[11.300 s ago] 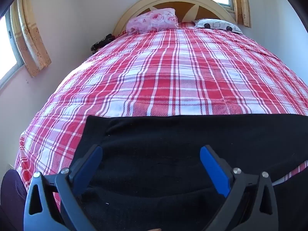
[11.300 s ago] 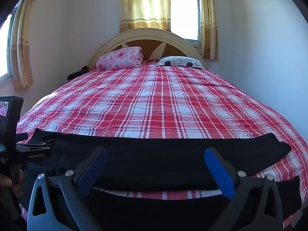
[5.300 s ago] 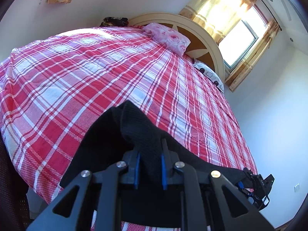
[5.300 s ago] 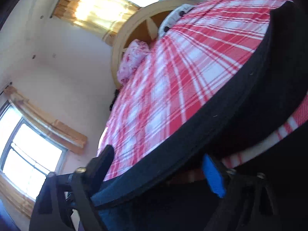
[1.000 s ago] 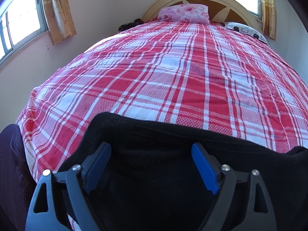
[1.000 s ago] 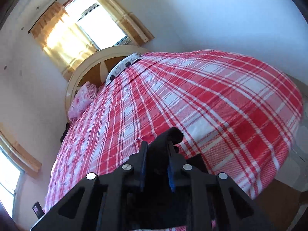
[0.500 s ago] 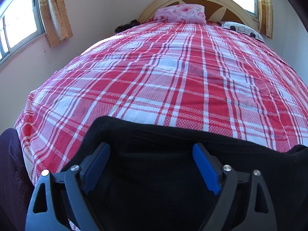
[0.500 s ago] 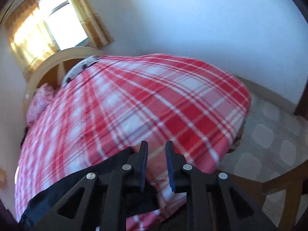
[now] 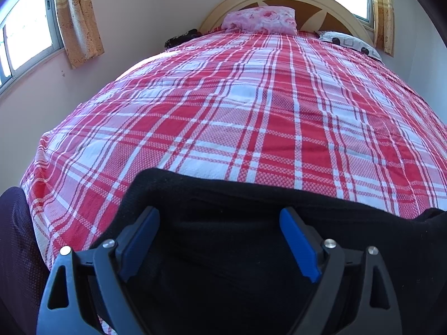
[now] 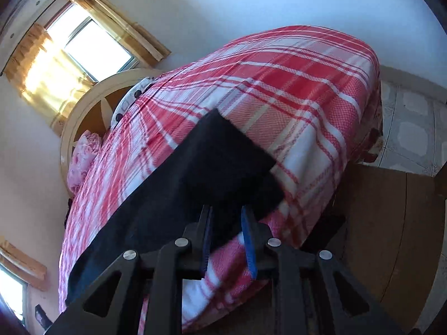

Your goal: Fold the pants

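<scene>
On the near edge of the plaid bed [image 9: 251,128], black pants [image 9: 223,240] lie beneath my spread, empty left gripper [image 9: 220,240]; my right gripper [image 10: 226,223] is opening around their end, which could slide off.

The pants [image 9: 240,223] are showing solid black against a bedspread [image 9: 251,117] checked in red, white and pink plaid. A pink rose-print pillow [image 9: 261,19] is lying beside a white pillow [image 9: 349,44] with black spots. Yellow-gold patterned curtains [image 9: 78,19] are hanging by cream walls. Both grippers are showing blue pads [image 9: 297,244] on black frames.
</scene>
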A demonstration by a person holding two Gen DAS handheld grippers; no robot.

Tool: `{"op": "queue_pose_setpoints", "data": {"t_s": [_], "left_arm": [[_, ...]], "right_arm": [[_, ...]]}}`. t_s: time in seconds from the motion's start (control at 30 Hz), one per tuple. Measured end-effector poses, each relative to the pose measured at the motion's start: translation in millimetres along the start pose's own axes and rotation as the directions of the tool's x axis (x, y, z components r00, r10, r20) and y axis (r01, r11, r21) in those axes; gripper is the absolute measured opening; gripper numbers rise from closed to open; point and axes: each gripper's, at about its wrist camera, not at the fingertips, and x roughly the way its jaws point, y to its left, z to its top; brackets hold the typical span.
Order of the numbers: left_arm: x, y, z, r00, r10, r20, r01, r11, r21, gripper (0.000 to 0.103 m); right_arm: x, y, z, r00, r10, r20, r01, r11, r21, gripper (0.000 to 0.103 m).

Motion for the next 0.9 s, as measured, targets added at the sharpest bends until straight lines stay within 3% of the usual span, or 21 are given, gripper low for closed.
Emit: {"op": "queue_pose_setpoints", "data": {"t_s": [0.33,0.57,0.8,0.9], "left_arm": [[0,0,0,1.000,0.006,-0.002,-0.006,1.000,-0.004,0.091],[1,0,1,1.000,0.008,-0.001,-0.008,1.000,-0.006,0.092],[1,0,1,1.000,0.009,-0.001,-0.009,1.000,-0.005,0.092],[1,0,2,1.000,0.009,-0.002,-0.009,1.000,-0.006,0.092]], "right_arm": [[9,-6,5,1.000,-0.002,-0.028,0.002,1.000,0.024,0.023],[19,31,3,0.984,-0.176,-0.016,0.171,0.972,-0.159,0.023],[27,42,7,0.974,-0.228,0.007,0.222,0.941,-0.254,0.023],[25,49,6,0.968,-0.251,0.015,0.243,0.916,-0.319,0.013]]}}
